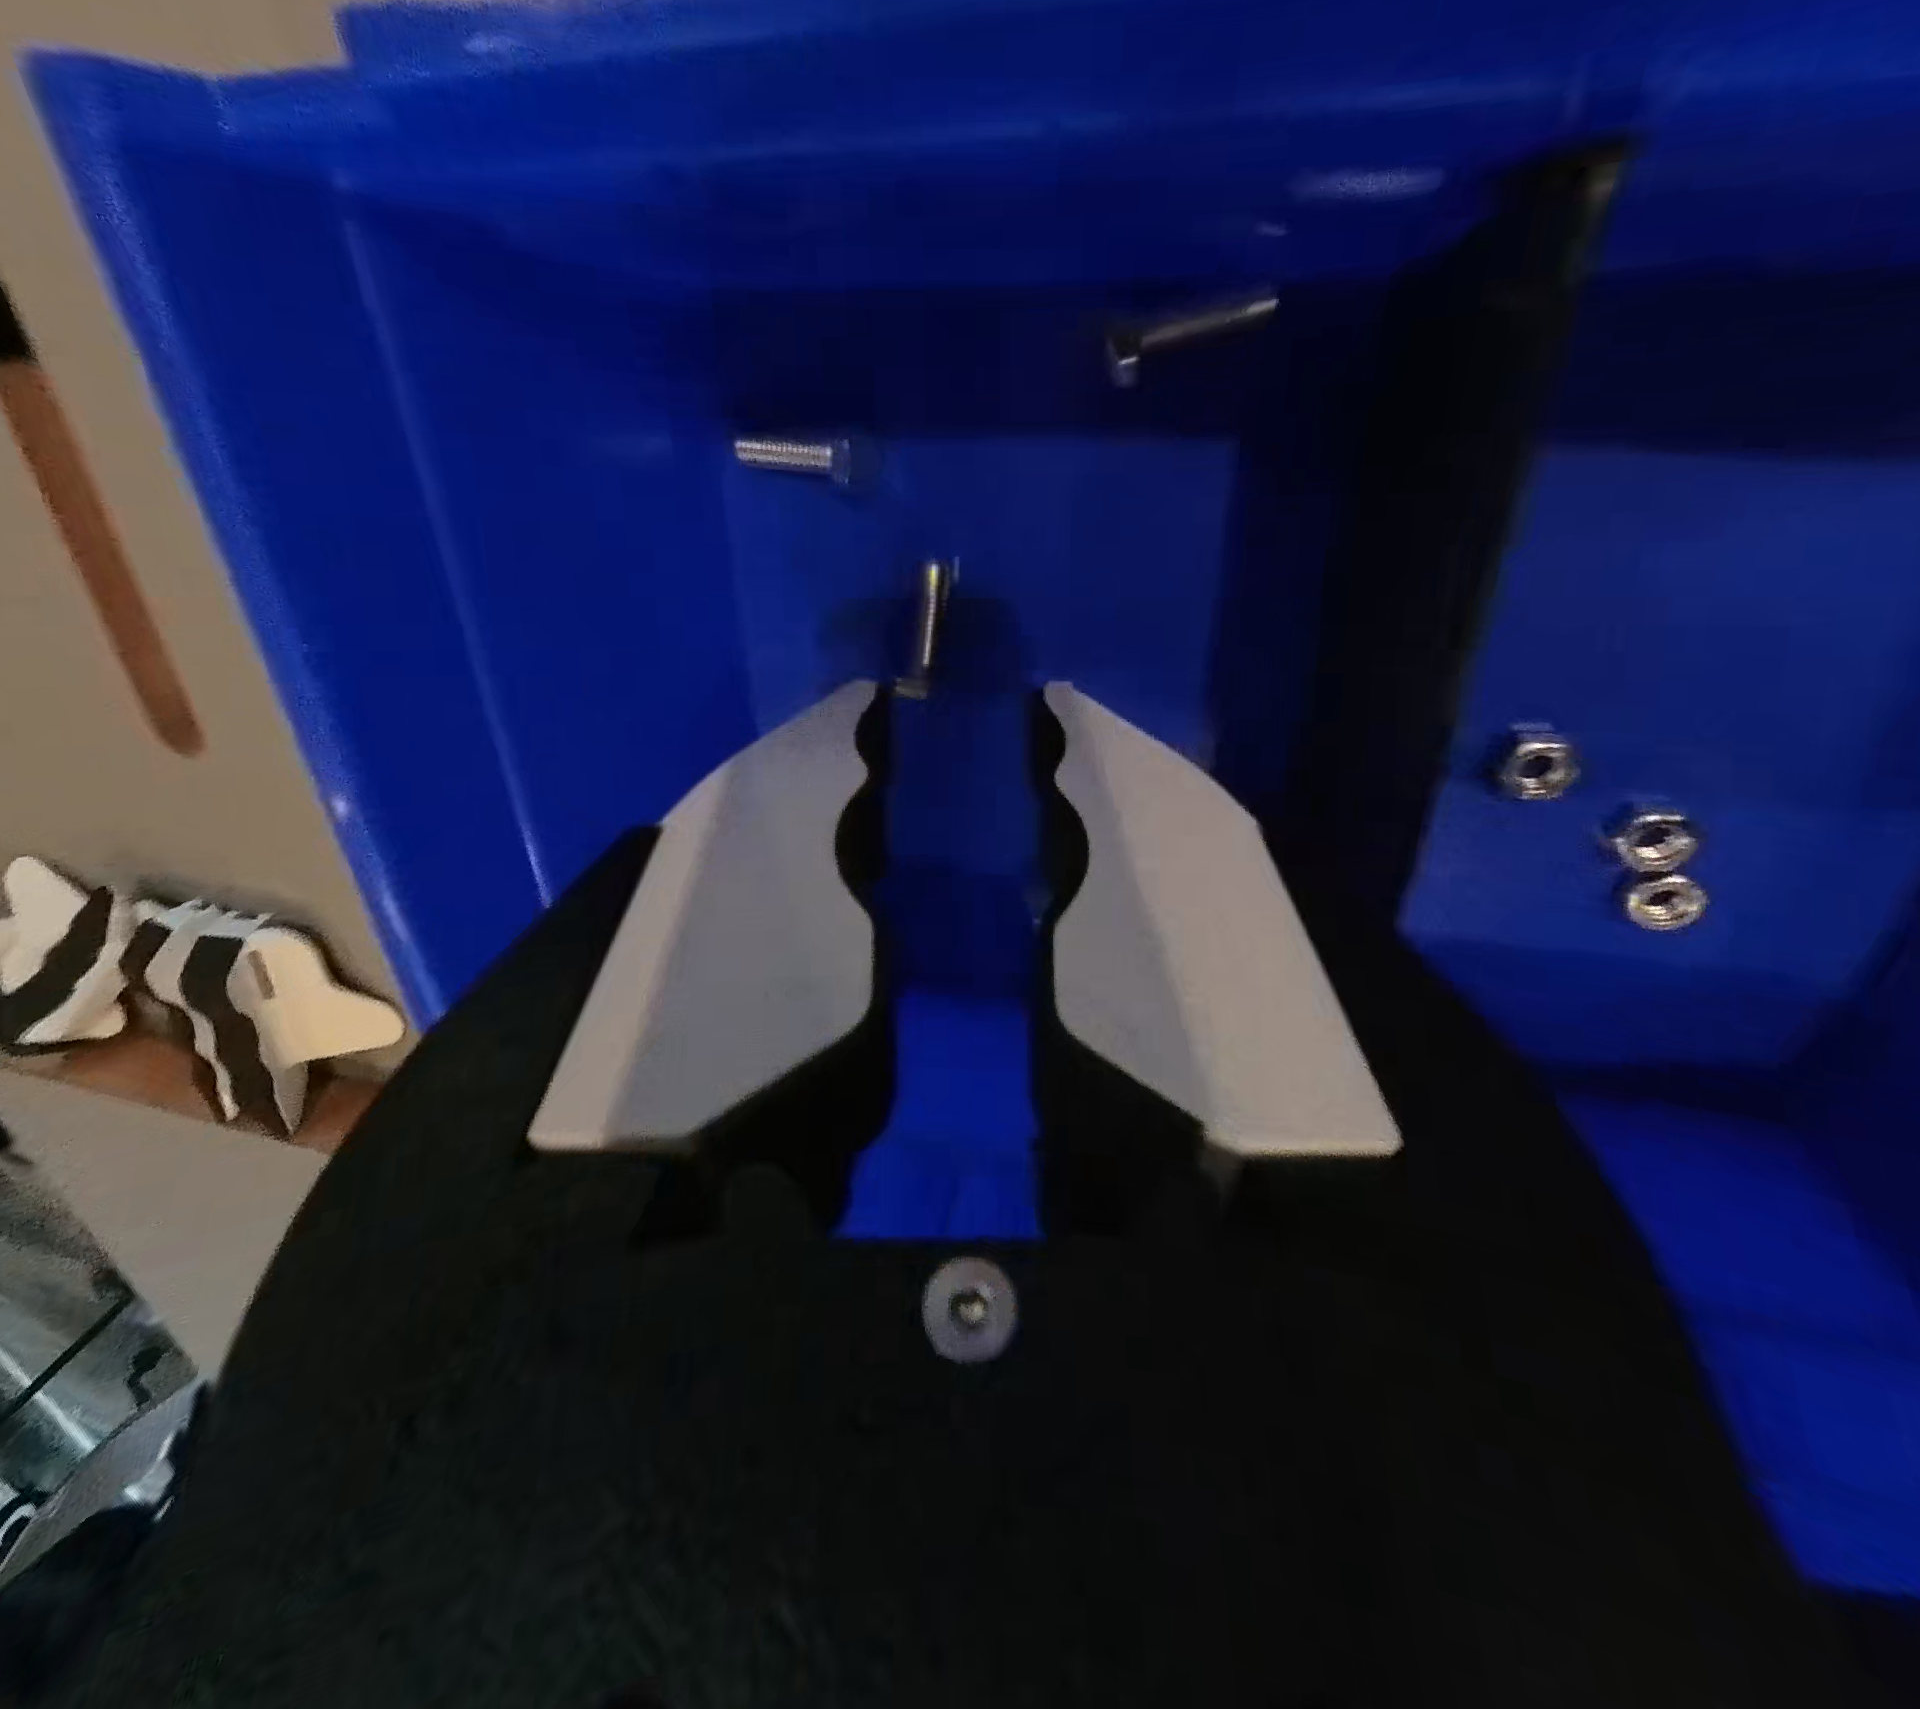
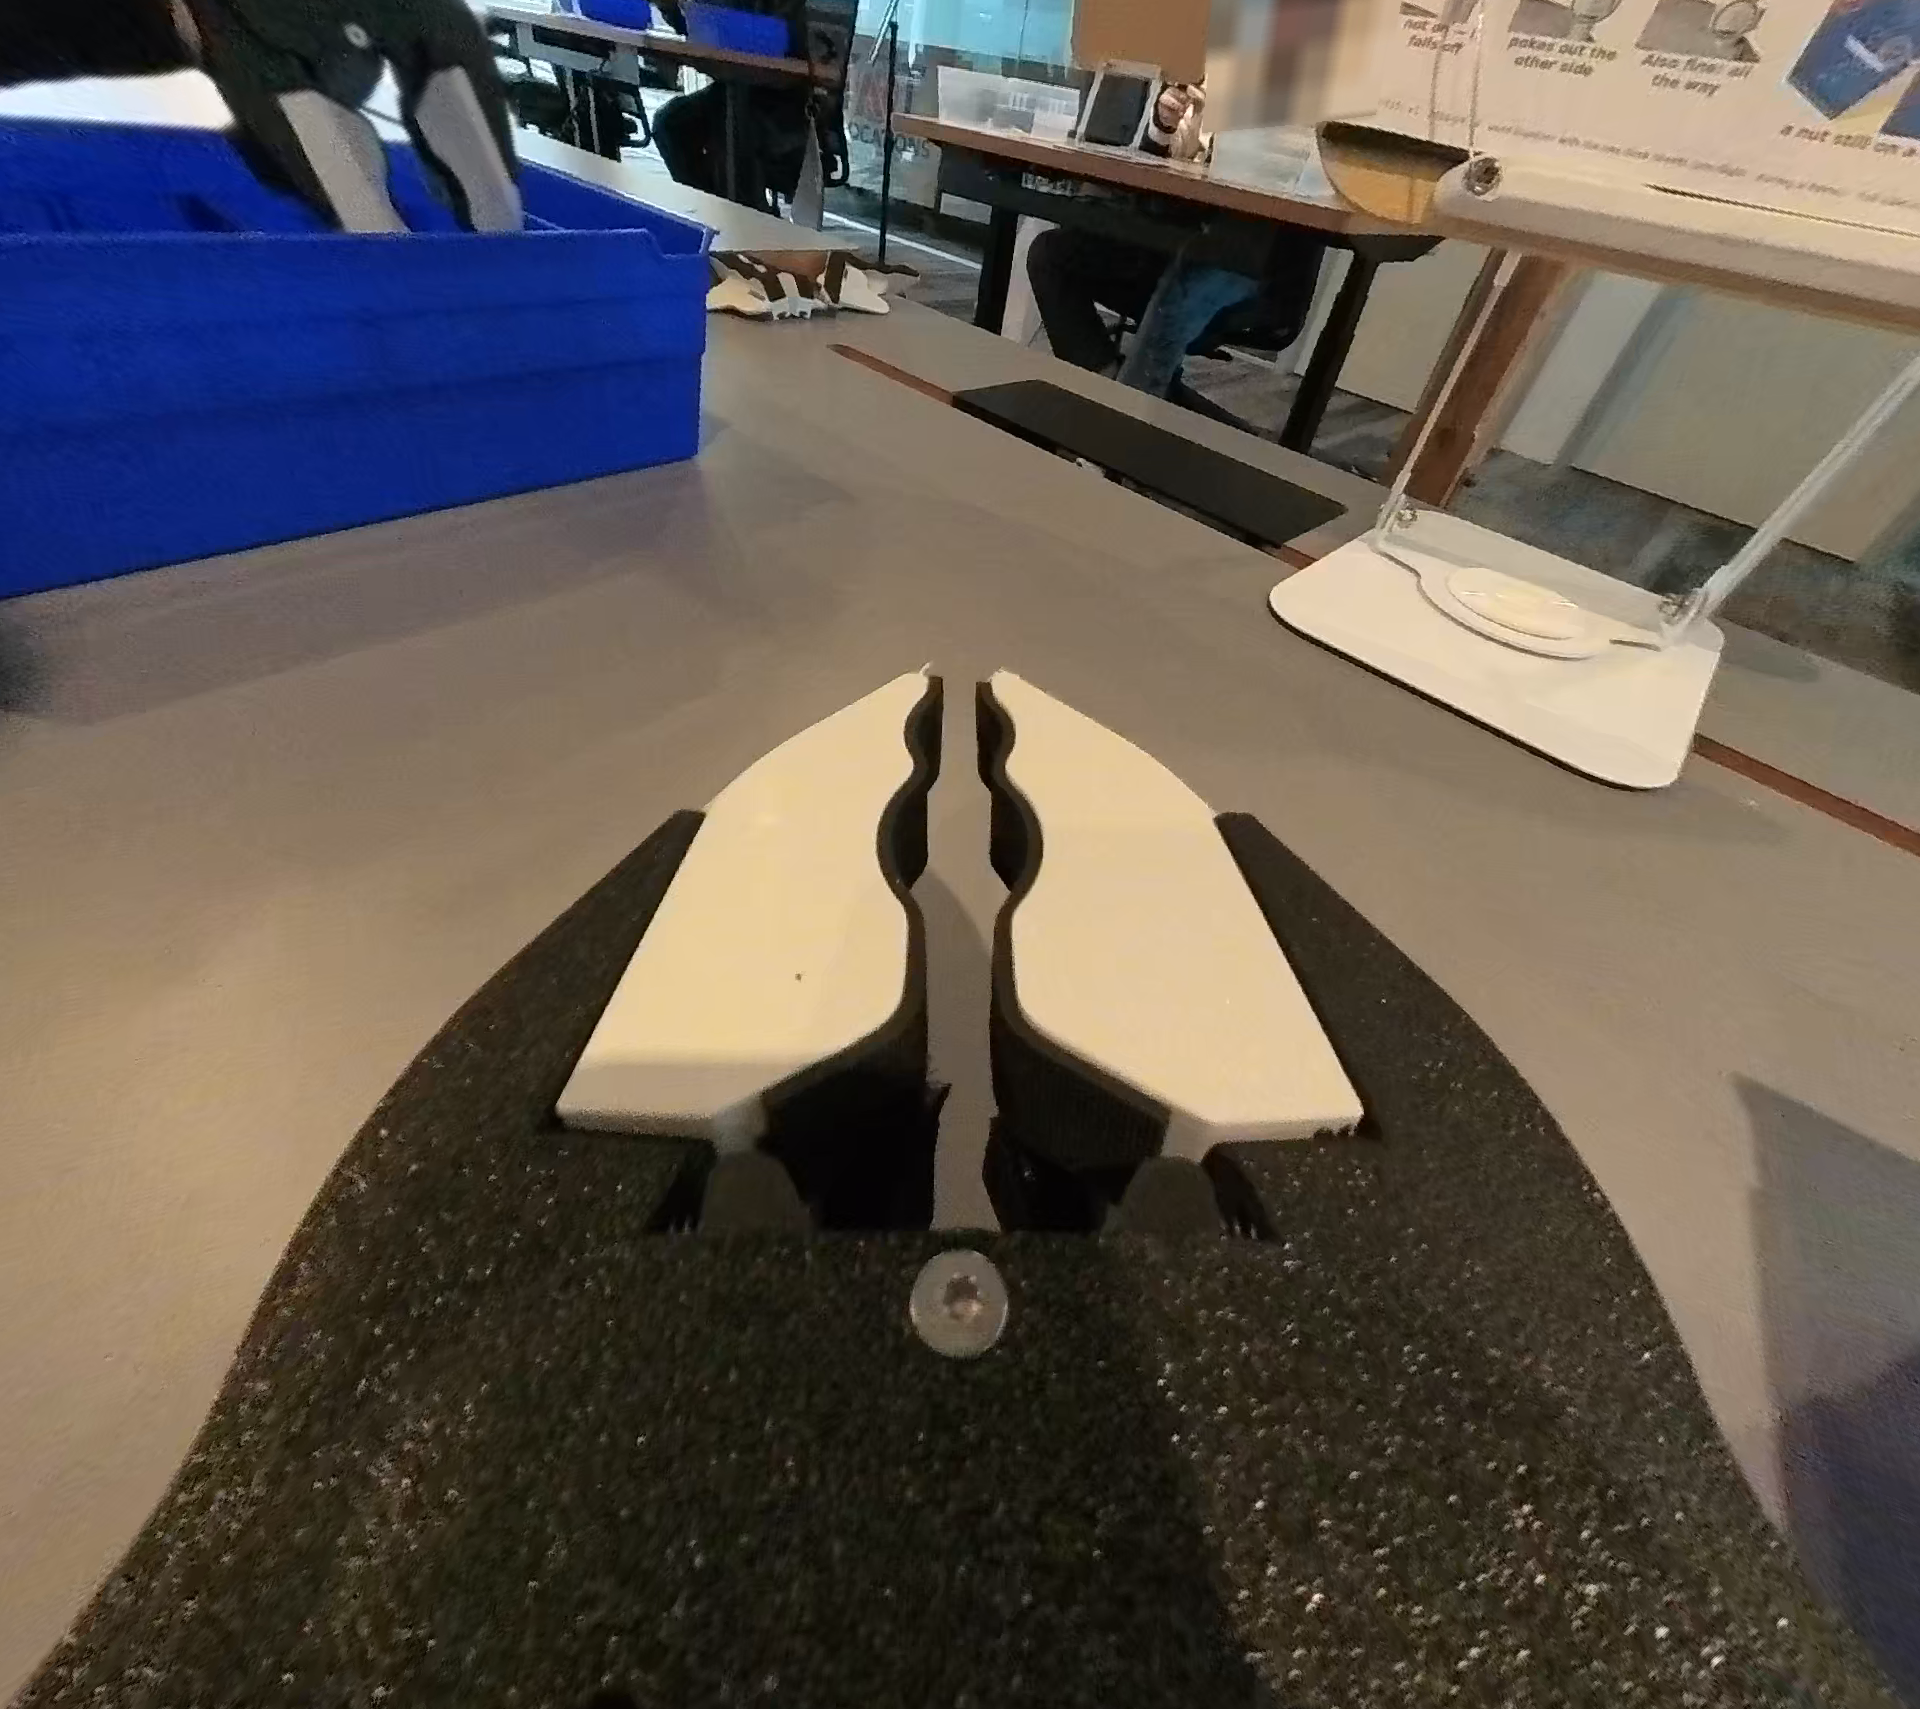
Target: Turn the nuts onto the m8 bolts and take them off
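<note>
The left gripper (image 1: 961,693) hangs open and empty inside the blue bin (image 1: 727,132), with 1 bolt (image 1: 928,620) just past its left fingertip at 12 o'clock, 2 more bolts (image 1: 795,454) beyond, and 3 nuts (image 1: 1536,764) loose at 3 o'clock. The right gripper (image 2: 958,685) sits over the grey table (image 2: 416,724), barely parted on nothing. The near bolt lies off-centre, so closing now could likely nudge it away rather than catch it
</note>
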